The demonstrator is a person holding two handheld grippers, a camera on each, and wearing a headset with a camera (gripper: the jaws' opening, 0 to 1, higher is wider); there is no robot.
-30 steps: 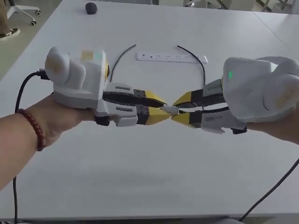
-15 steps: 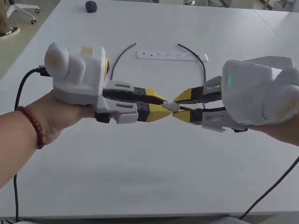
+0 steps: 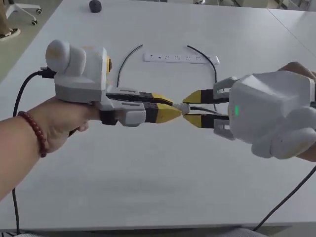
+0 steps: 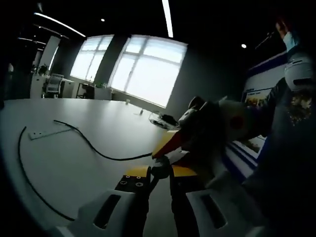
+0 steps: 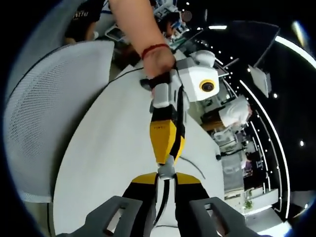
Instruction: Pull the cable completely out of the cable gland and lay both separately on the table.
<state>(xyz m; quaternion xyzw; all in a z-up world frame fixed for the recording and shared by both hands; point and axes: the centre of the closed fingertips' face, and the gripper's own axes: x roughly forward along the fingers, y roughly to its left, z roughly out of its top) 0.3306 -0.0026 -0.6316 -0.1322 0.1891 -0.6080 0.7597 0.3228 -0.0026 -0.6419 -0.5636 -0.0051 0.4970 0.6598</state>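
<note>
Mid-task, nothing is laid down yet. A hand (image 3: 66, 123) with a red bead bracelet (image 3: 33, 134) holds the left claw (image 3: 174, 111), whose yellow tips are pressed together on the small pale gland (image 3: 183, 109). The gland is carried in the air above the white desk (image 3: 148, 187). From the opposite side it is met tip to tip by the right claw (image 3: 190, 113). That claw appears to be pinched on the black cable (image 3: 207, 109) just where it leaves the gland, and the cable is seen running back between its jaws in the right gripper view. The cable is judged to be seated in the gland, with no gap showing between the two. What is left is the whole pull, followed by setting gland and cable down well apart from each other.

The desk is wide, plain and matt. Far back at the left a dark round object (image 3: 95, 6) is seen. Nearer the middle a curved black lead (image 3: 123, 64) lies just beside a white power strip (image 3: 180, 59). Beyond the strip's right end the cable's free length arcs down towards the right claw. A chair base (image 3: 22, 10) stands on the floor past the left corner. In the left gripper view a large office is shown, lit by tall windows (image 4: 143, 74) and ceiling light strips (image 4: 168, 17).
</note>
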